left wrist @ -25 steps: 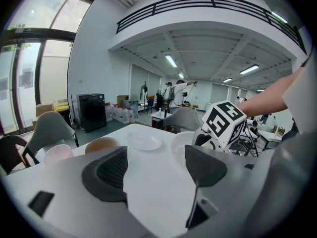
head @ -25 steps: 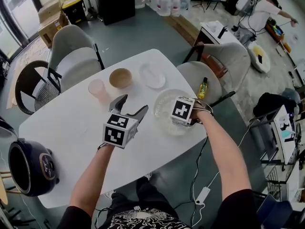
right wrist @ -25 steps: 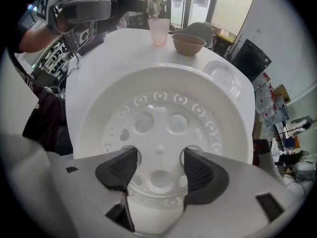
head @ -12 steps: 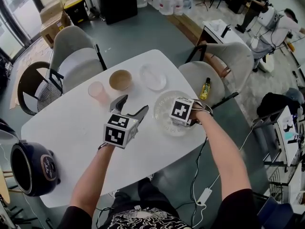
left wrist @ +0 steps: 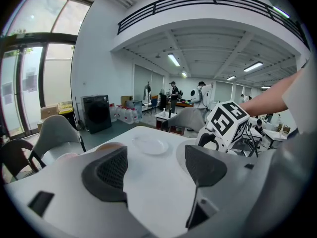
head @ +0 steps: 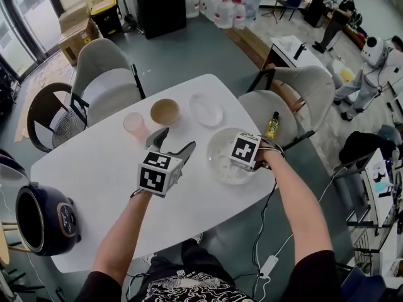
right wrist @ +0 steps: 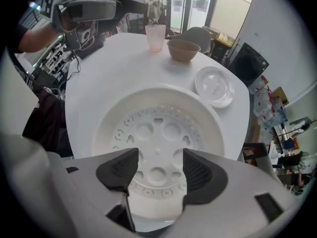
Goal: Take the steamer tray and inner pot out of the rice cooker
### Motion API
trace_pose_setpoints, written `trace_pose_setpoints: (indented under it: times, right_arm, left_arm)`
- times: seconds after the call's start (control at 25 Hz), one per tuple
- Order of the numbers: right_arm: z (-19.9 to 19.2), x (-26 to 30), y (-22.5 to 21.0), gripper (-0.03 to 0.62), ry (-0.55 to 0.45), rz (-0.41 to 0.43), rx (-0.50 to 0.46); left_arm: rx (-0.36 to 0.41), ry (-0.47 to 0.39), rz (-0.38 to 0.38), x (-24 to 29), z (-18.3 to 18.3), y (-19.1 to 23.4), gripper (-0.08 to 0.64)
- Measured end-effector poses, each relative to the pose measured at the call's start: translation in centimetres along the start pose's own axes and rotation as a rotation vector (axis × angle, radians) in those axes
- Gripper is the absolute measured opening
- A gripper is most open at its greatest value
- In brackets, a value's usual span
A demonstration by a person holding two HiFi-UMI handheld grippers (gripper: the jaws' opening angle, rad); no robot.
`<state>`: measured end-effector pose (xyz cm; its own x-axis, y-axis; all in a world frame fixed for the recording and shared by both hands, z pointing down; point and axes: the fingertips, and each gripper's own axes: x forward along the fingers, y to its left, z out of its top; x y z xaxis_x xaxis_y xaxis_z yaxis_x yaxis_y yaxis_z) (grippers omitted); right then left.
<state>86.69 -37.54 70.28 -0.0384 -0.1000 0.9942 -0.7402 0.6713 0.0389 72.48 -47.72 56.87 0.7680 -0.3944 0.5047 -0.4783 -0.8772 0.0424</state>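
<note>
A white table (head: pixel 94 168) stands in a large open workroom. The white perforated steamer tray (right wrist: pixel 158 128) lies on the table's right side. The right gripper (right wrist: pixel 157 165) points straight down over it, jaws apart and gripping nothing. The left gripper (head: pixel 173 141) hovers just left of the tray, jaws wide and empty. A dark rice cooker (head: pixel 44 219) sits at the near left. A pink cup (head: pixel 134 124), a brown bowl (head: pixel 165 111) and a small plate (head: pixel 206 109) stand farther back.

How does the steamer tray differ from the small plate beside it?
The steamer tray is much wider than the small plate. The tray's floor has round and heart-shaped holes; the plate's is plain. The tray has high sloping walls; the plate is shallow. Both are round, pale and rest on the table.
</note>
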Motion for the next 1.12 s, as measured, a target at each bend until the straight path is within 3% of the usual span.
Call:
trace_pose_setpoints:
  times: [0.28, 0.56, 0.76, 0.92, 1.12]
  right_arm:
    - [7.5, -7.1, 1.7, 0.307, -0.190, -0.041, -0.063]
    - [18.1, -16.8, 4.4, 0.321, -0.388, -0.177, -0.151]
    - [27.8, -20.5, 9.2, 0.334, -0.532, -0.203, -0.245]
    - [34.0, -25.5, 14.0, 0.341, -0.672, -0.206, -0.255]
    - [42.7, -27.8, 21.0, 0.341, -0.859, -0.162, -0.254]
  left_arm:
    - [-0.010, -0.054, 0.105, -7.6, 2.3, 4.9, 0.357]
    - [-0.046, -0.133, 0.280, -19.8, 3.8, 12.1, 0.357]
    - [-0.106, -0.186, 0.417, -28.3, 1.6, 18.4, 0.357]
    - [-0.118, -0.213, 0.498, -36.1, 1.3, 20.7, 0.357]
    - [-0.152, -0.262, 0.647, -46.1, -3.3, 24.6, 0.357]
